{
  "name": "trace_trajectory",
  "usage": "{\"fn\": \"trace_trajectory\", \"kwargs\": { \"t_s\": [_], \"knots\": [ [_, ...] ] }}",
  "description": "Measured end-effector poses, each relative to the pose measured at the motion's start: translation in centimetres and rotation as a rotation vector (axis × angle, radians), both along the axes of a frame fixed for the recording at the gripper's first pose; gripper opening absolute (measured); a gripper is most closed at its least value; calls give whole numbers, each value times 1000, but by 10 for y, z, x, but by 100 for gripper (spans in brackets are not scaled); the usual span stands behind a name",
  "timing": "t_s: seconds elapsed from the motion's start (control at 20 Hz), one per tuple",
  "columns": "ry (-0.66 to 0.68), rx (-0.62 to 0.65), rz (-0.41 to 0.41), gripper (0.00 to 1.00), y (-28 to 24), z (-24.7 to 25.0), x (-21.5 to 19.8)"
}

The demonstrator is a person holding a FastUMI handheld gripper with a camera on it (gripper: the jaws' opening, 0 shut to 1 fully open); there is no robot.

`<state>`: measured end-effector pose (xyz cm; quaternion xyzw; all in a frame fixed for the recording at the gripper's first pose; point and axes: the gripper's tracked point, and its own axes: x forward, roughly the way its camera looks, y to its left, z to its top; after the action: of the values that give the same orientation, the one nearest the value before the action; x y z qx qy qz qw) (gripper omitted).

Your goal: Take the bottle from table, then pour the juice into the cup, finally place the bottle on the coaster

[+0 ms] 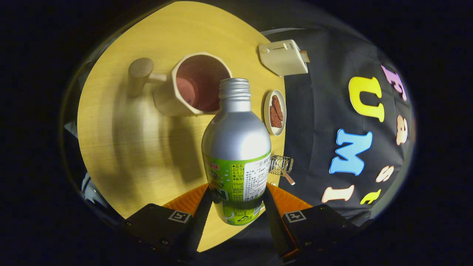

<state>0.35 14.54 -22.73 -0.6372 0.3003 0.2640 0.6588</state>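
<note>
The gripper [236, 207] holds the bottle [236, 147] between its two fingers, both pressing on the lower part of its body, so the jaws are closed around it. The bottle is silver metal with a rounded shoulder, a threaded neck with no cap on it, and a green wrap label with a white printed panel round its lower half. It hangs over the table [122, 147], a light wooden top, tipped so its open mouth points at the cup [192, 85] just beyond it. The cup is pale with a faceted rim, a side handle ending in a round knob, and reddish liquid inside. Along the table's edge beside the black cloth wall lie a small wire rack [281, 165], then a small plate [275, 112] carrying brown pieces, and furthest a cream toaster [283, 57].
</note>
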Motion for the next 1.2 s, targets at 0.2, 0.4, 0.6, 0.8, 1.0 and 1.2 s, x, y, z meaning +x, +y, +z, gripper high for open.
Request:
{"fn": "trace_trajectory", "kwargs": {
  "t_s": [0.2,0.4,0.6,0.8,1.0,1.2],
  "knots": [
    [57,216,-135,77,0,-11,-2],
    [108,454,-280,77,4,-24,4],
    [106,656,-363,77,9,-26,21],
    [91,807,-425,77,9,-22,43],
    [83,924,-488,77,7,-24,72],
    [35,1045,-512,77,8,-21,102]
  ]
}}
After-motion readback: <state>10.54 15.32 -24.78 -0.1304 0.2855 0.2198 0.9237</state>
